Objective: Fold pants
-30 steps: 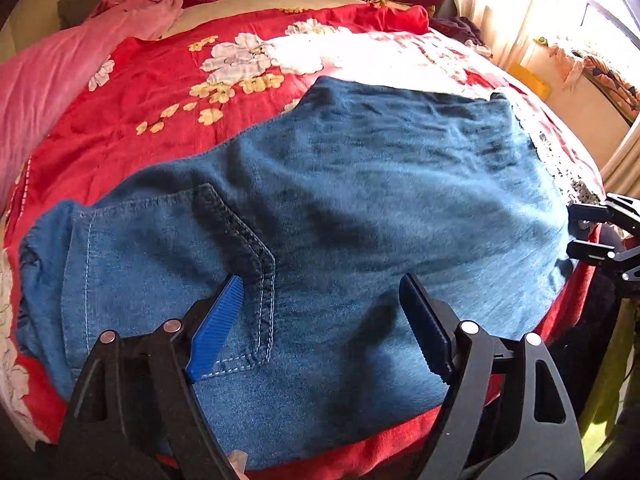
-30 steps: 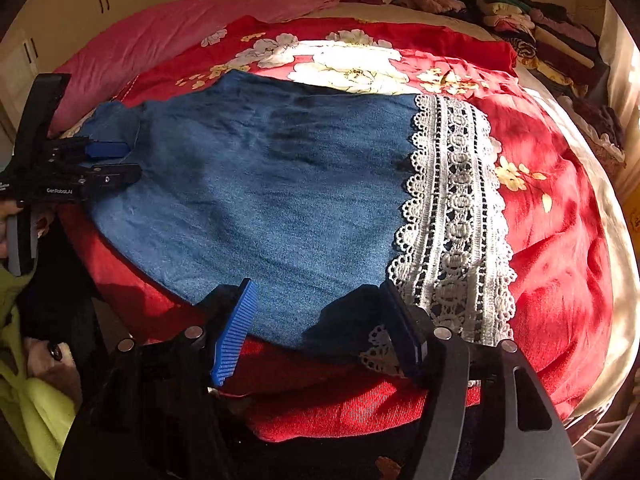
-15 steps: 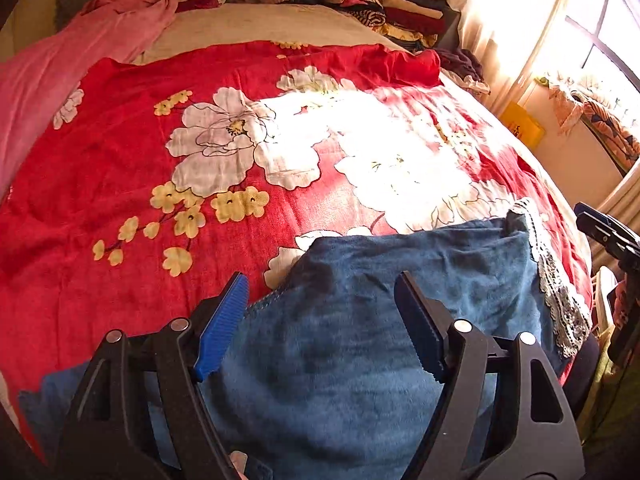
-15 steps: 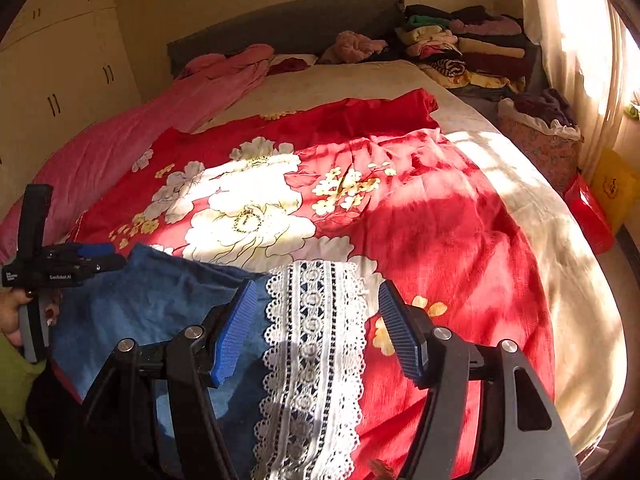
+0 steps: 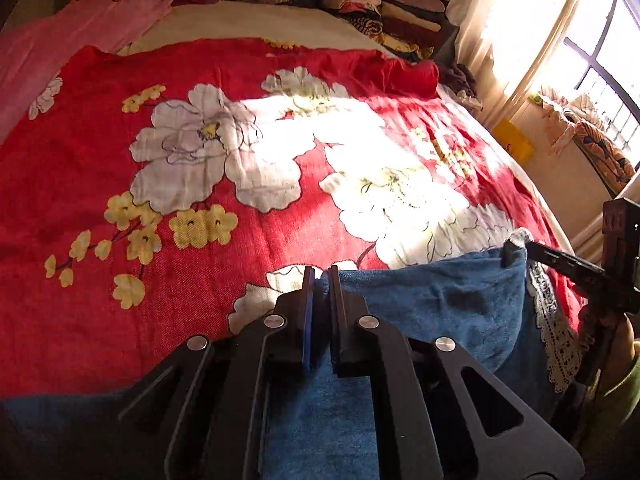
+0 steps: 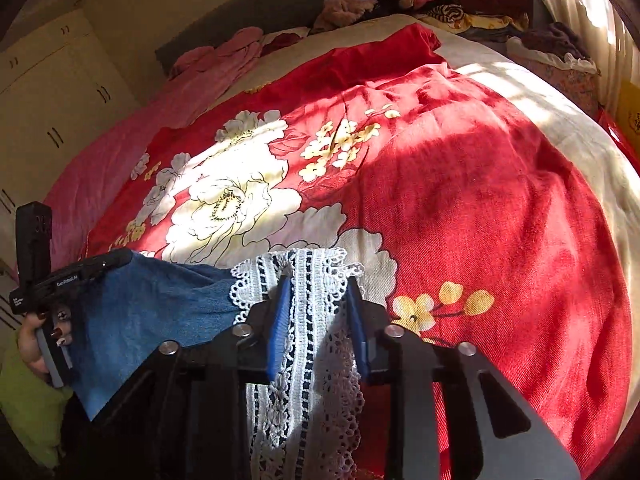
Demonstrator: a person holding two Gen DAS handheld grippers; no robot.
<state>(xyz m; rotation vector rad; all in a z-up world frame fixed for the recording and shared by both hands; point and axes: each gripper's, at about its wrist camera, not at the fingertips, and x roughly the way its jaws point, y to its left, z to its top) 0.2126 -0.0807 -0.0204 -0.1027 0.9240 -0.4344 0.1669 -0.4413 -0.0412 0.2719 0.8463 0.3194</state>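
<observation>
- A red bedspread with big white and small yellow flowers (image 5: pixel 100 152) covers the bed.
- A pink blanket (image 6: pixel 120 140) lies along the left edge of the bed.
- A stack of folded clothes (image 5: pixel 372 12) sits at the far right corner.
- Cream cupboard doors (image 6: pixel 52 80) stand left of the bed.

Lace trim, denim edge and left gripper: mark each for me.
lace trim (image 6: pixel 312 308), right wrist view, strip between the jaws.
denim edge (image 5: pixel 420 280), left wrist view, raised top fold.
left gripper (image 5: pixel 320 276), left wrist view, tips pinching denim.
</observation>
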